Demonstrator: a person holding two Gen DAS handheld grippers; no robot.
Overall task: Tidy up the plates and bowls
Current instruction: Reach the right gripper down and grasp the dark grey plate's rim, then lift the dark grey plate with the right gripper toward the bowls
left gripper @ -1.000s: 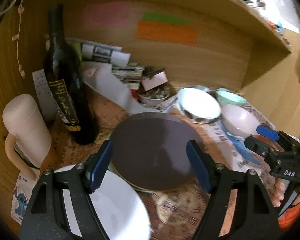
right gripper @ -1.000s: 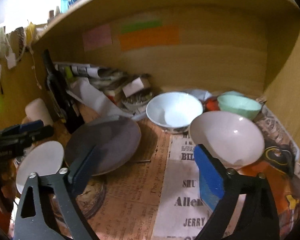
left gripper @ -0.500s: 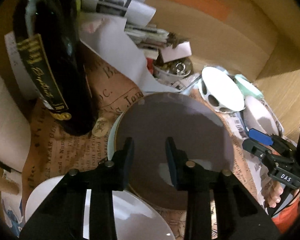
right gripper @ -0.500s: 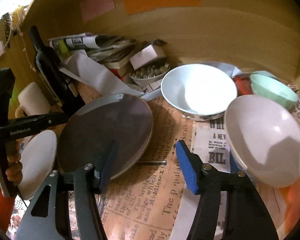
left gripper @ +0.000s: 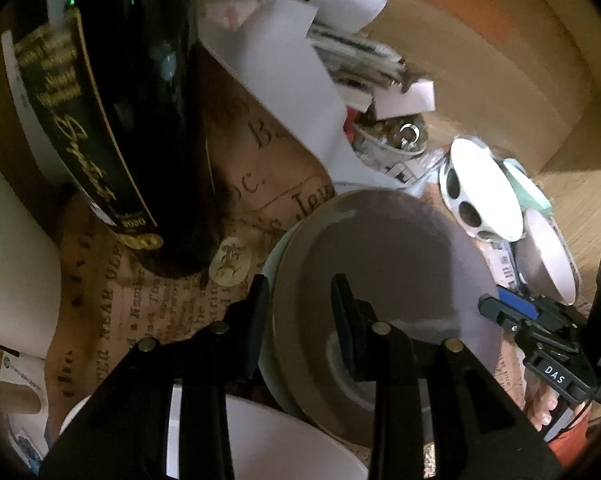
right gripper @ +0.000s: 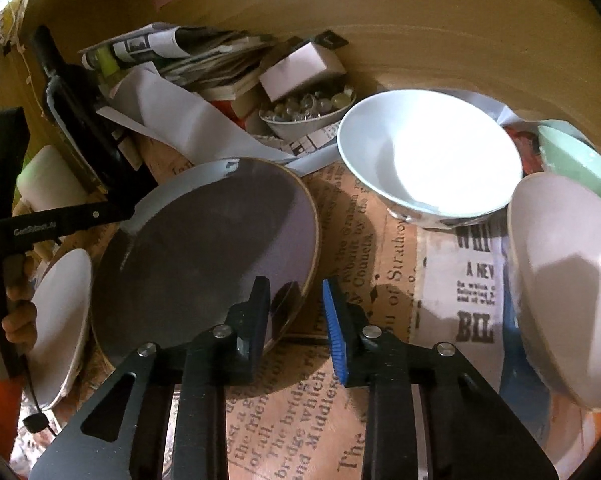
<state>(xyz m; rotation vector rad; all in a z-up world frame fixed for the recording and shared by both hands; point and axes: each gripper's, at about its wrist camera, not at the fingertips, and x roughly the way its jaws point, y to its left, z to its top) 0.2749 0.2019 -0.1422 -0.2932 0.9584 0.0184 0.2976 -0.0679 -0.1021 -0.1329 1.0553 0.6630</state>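
So the thing being handled is the grey plate [right gripper: 204, 248]. It's sitting on a paler plate [right gripper: 180, 178] whose edge pokes out at the grey plate's far-left side, and the pair rests on the newspaper [right gripper: 380, 280] lining the shelf.

The person has come in on it from both sides. The right gripper [right gripper: 294, 282] has just been closing and its jaws are down to a narrow gap, with the grey plate's near-right rim between them. One finger is over the plate and the blue-padded one is over the paper. I can see a sliver of newsprint between that pad and the rim, so I'd say it isn't biting yet.

The left gripper [left gripper: 299, 278] has narrowed too and straddles the opposite rim. Whether it's actually pinching, I can't tell from here.

My read is that this is the grab step, a two-sided grip on the grey plate before lifting it. Next they need both sets of jaws firmly on the rim and a level, even lift so it doesn't drag the paler plate along.

There's a white plate [right gripper: 60, 320] just left of the grey plate. To its right there's a white bowl [right gripper: 428, 160], a pink bowl [right gripper: 560, 280] and a green bowl [right gripper: 572, 160]. Behind it, to the left, stands a wine bottle [left gripper: 132, 120], so watch the elbow room.
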